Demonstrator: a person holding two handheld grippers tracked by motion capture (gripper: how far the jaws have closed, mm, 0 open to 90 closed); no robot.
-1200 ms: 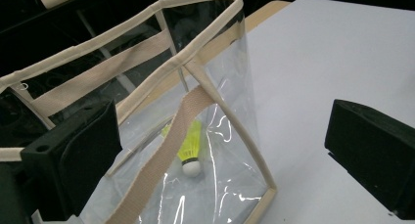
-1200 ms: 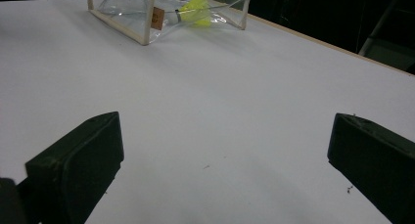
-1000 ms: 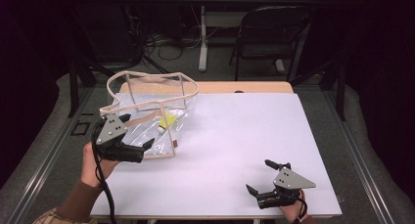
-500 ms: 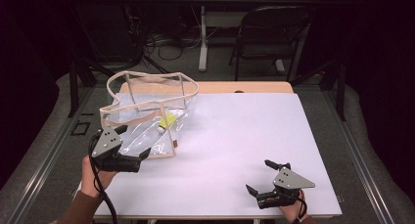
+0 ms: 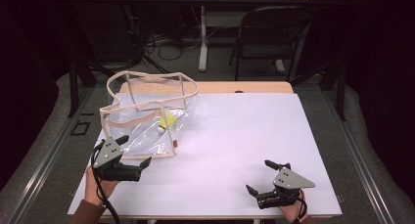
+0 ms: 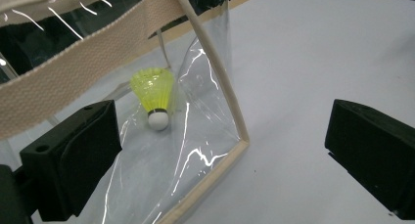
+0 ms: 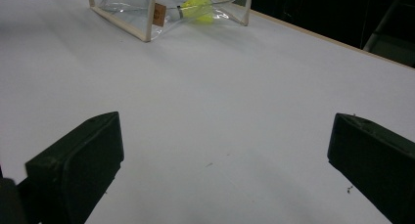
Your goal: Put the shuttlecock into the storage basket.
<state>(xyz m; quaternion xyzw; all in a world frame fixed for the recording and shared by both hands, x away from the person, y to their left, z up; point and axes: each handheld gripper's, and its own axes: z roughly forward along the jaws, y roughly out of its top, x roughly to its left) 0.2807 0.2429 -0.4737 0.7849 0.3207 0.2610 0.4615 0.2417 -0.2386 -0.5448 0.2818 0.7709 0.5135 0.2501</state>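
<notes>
A clear plastic bag [image 5: 142, 109] with beige trim lies on the left half of the white table [image 5: 235, 131]. A yellow shuttlecock [image 5: 165, 122] with a white cork rests inside it. My left gripper [image 5: 133, 150] is open just in front of the bag's near corner, holding nothing. In the left gripper view the shuttlecock [image 6: 154, 94] lies behind the clear wall, and the bag's trimmed corner [image 6: 235, 136] sits between my wide jaws. My right gripper [image 5: 262, 177] is open and empty near the front right edge. Its view shows the bag [image 7: 147, 13] and shuttlecock [image 7: 198, 6] far ahead.
A strip of wooden tabletop [image 5: 244, 87] runs along the far side. Behind it stand a black folding chair [image 5: 274, 33] and a white desk leg [image 5: 202, 38], with cables on the dark floor. Grey matting borders the table on both sides.
My left gripper has drawn back from the bag toward the table's front edge and stays open. The right gripper has not moved.
</notes>
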